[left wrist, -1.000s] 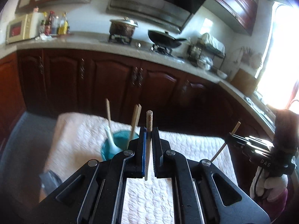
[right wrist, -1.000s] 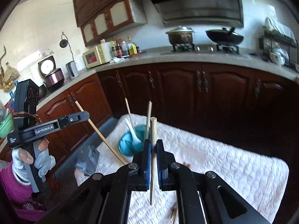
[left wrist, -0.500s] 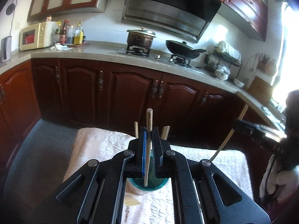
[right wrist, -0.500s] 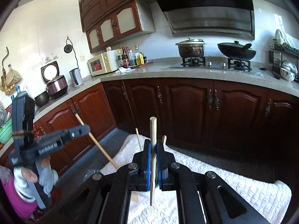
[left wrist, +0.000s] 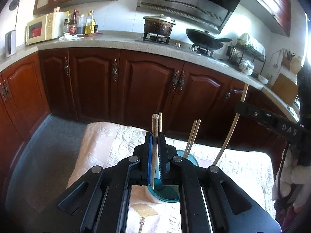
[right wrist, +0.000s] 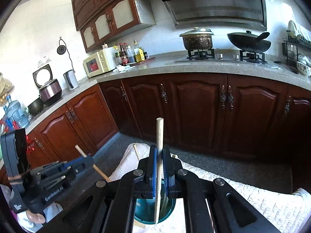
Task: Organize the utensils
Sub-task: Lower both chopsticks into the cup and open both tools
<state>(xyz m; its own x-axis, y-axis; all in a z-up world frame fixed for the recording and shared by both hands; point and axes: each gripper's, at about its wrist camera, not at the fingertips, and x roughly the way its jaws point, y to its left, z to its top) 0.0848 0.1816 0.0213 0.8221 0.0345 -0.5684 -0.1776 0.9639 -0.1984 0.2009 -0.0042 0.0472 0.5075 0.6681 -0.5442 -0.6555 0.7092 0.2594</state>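
Each gripper is clamped on a wooden chopstick, held roughly upright over the teal cup (left wrist: pixel 165 192) standing on the white quilted cloth (left wrist: pixel 108 145) that covers the surface. The left gripper (left wrist: pixel 155 155) pinches its chopstick (left wrist: pixel 155 124) near the top; the right gripper (right wrist: pixel 159 167) holds its chopstick (right wrist: pixel 159 134) mid-length, the lower end inside the cup's rim. More chopsticks (left wrist: pixel 191 137) lean in the cup.

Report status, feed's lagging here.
Left gripper shut on chopstick. Right gripper likewise, chopstick tip inside teal cup. No obstruction visible.
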